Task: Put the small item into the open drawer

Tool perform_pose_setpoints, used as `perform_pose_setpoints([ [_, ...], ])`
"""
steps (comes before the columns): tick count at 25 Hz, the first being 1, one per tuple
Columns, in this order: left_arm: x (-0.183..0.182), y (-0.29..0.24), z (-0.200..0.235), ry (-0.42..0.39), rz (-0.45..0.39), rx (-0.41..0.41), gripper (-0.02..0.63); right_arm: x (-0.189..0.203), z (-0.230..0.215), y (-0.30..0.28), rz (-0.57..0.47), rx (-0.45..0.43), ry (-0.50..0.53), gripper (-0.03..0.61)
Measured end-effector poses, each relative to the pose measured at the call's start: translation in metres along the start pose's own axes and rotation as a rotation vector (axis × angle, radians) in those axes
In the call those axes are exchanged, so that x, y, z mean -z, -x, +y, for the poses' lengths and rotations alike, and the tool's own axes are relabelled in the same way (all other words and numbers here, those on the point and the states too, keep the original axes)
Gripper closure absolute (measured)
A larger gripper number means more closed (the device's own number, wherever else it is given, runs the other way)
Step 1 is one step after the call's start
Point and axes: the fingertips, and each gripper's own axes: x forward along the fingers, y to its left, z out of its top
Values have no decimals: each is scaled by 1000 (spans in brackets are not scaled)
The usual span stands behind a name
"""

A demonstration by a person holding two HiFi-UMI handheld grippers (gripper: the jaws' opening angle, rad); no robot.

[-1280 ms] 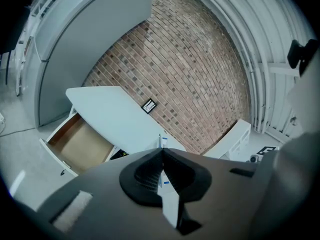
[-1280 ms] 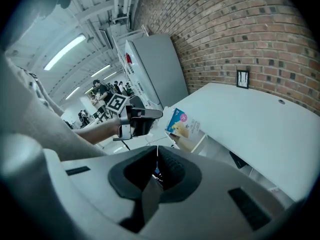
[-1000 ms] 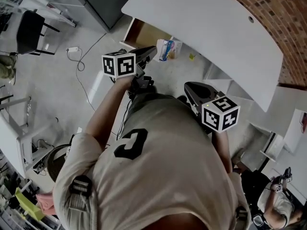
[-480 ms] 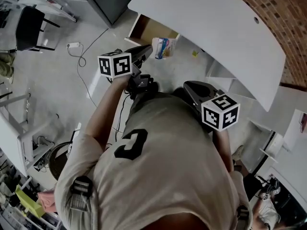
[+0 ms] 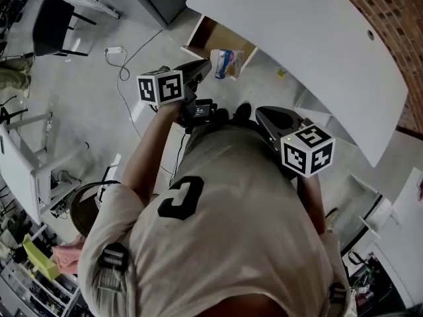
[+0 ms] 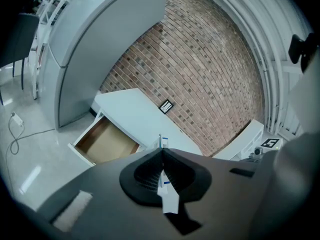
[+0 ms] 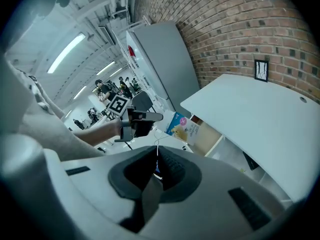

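Note:
A small blue-and-white packet point(image 5: 227, 63) hangs in my left gripper point(image 5: 210, 63), just in front of the open wooden drawer point(image 5: 213, 39) under the white desk point(image 5: 297, 38). The left gripper view shows the left gripper point(image 6: 161, 149) with its jaws shut on the packet point(image 6: 162, 140), seen edge-on, and the drawer point(image 6: 105, 141) lies ahead to the left. My right gripper point(image 5: 261, 114) hovers to the right over the floor, away from the drawer. In its own view the right gripper point(image 7: 156, 155) has its jaws together with nothing seen between them, and the packet point(image 7: 182, 126) hangs before the drawer.
A black chair point(image 5: 56, 18) and a white cable with a plug point(image 5: 115, 50) are on the floor to the left. A grey cabinet point(image 6: 100, 49) stands left of the desk and a brick wall point(image 6: 210, 74) behind it. White shelving point(image 5: 30, 170) stands at the left edge.
My left gripper has carried the packet closer to the open drawer. The right gripper has also come nearer the desk. Both sets of jaws look the same.

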Motion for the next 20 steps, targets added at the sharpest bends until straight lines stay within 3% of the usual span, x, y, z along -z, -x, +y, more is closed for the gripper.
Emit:
perform_pose_setpoints([
  [7,-15,-21,-7,-31,15,-90,611,-24,-35,10,-48,-68,0,572],
  [13,7,-33,-18,-63,25,-142,611,-4,-56,24,-99,-131,-22,572],
  [20,12,-17,-16,-19,-5,-204,611,0,-49,26,-65,-195,3,572],
])
